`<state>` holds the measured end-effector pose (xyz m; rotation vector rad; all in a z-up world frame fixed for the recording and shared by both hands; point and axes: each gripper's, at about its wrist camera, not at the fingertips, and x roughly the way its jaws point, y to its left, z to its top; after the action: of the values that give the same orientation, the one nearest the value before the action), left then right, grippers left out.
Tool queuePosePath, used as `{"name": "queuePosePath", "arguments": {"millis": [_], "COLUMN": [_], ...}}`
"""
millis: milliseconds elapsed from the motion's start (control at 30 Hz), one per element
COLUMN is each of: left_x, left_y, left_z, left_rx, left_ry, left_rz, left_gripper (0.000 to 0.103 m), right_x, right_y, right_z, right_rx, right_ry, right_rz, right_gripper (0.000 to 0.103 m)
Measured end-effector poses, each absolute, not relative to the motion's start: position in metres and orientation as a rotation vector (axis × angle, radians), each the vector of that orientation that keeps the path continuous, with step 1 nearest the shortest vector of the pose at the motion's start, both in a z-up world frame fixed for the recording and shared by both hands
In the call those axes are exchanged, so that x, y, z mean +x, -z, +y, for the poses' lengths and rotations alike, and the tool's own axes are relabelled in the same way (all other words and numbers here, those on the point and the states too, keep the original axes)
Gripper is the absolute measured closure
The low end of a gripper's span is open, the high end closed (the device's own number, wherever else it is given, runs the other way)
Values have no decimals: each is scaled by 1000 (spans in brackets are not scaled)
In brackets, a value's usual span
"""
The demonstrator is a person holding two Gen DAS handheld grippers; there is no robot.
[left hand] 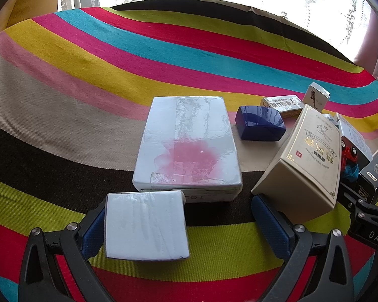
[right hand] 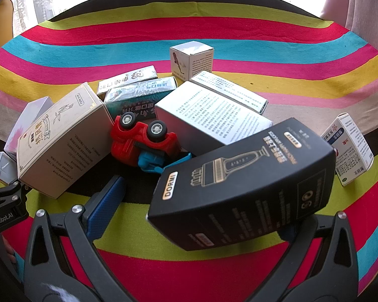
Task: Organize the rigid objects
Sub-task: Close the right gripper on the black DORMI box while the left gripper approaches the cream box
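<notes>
White small box point(left hand: 146, 225) between parted left gripper point(left hand: 186, 226); right gripper point(right hand: 199, 201) likewise apart.

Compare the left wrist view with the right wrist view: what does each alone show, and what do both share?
Only the left wrist view: the dark blue case. Only the right wrist view: the box with a blue label, standing apart on the right. Both: the beige box, red toy truck, black DORMI box and striped cloth.
</notes>
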<state>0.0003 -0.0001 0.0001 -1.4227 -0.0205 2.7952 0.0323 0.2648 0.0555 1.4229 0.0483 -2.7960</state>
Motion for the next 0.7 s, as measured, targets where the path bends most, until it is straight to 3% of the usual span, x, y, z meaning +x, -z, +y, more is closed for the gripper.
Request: {"name": "queuePosePath", "arguments": {"millis": [700], "left_x": [2], "left_y": [0], "left_z": [0], "left_rx": [-1422], "left_ry": [-2796], "left_rz": [-20], "left_gripper": [0], "right_x": [32], "right_y": [-55], "right_z": [265], "right_rx": [1424], "right_ry": [2797], "right_rz": [48], "right_gripper": [0]}}
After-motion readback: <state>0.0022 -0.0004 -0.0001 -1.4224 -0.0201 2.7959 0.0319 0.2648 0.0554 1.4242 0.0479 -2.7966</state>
